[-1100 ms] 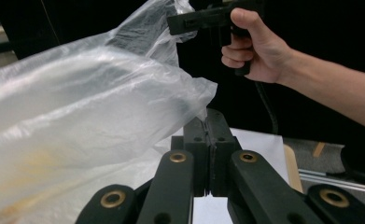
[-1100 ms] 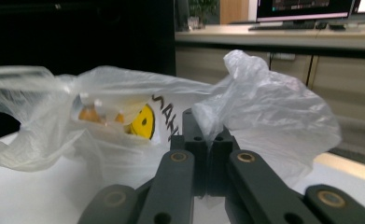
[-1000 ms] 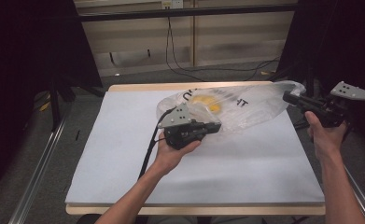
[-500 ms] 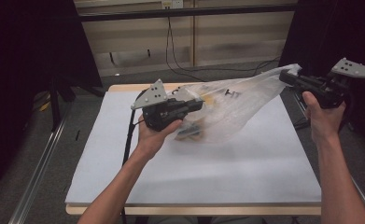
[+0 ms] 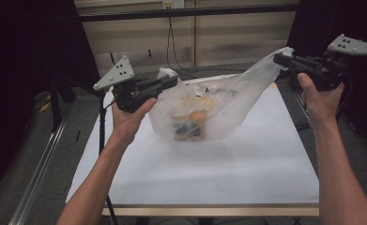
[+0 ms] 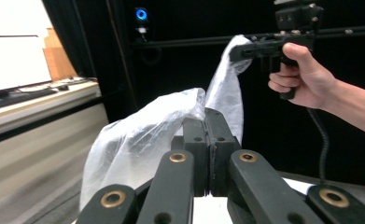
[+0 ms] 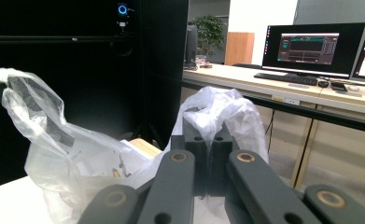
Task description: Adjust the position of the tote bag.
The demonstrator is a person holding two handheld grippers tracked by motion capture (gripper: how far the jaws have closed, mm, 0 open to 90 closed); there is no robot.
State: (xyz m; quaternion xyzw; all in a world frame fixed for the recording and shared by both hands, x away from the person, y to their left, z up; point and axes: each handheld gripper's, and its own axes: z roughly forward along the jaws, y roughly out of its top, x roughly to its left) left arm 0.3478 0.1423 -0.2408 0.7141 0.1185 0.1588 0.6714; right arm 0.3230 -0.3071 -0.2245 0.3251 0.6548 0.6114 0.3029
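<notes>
Now the clear plastic bag (image 5: 209,105) hangs mid-frame between left gripper (image 5: 171,82) and right gripper (image 5: 279,58), each clamped on a bag edge.

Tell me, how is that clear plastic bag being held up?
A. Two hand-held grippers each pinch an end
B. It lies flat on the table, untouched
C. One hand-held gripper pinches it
A: the left hand-held gripper and the right hand-held gripper each clamp an end of the plastic bag.

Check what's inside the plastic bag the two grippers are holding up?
Through the clear plastic bag, a small pile of items sits at the bottom: orange and dark shapes, something yellowish above. The wrinkled film blurs them, so what they are and how many cannot be told.
</notes>
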